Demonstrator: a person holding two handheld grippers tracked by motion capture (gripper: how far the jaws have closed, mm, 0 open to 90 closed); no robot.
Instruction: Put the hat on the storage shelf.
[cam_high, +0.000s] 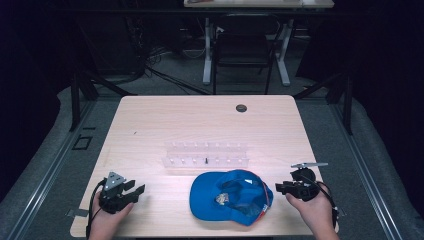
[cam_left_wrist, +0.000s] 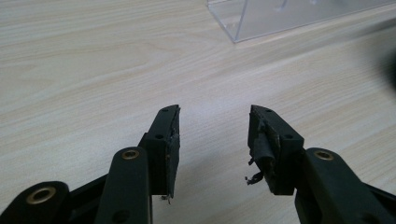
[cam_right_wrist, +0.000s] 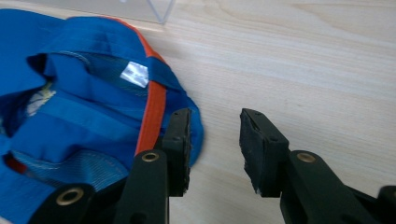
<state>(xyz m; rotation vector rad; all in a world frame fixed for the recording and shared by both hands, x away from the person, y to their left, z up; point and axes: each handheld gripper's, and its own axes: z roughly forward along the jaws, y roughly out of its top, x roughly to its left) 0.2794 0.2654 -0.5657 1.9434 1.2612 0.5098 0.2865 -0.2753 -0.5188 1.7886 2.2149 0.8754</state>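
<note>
Both empty: left gripper jaws wide apart, right gripper part open, just beside blue cap at its 3 o'clock. Likely next is a cap grab: approach low along bench, pinch the rim, not the loose fabric.

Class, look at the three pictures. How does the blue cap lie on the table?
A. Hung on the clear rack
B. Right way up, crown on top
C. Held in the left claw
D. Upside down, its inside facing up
D: the blue cap shows its inner lining and label, lying on the table near the open right claw.
</note>
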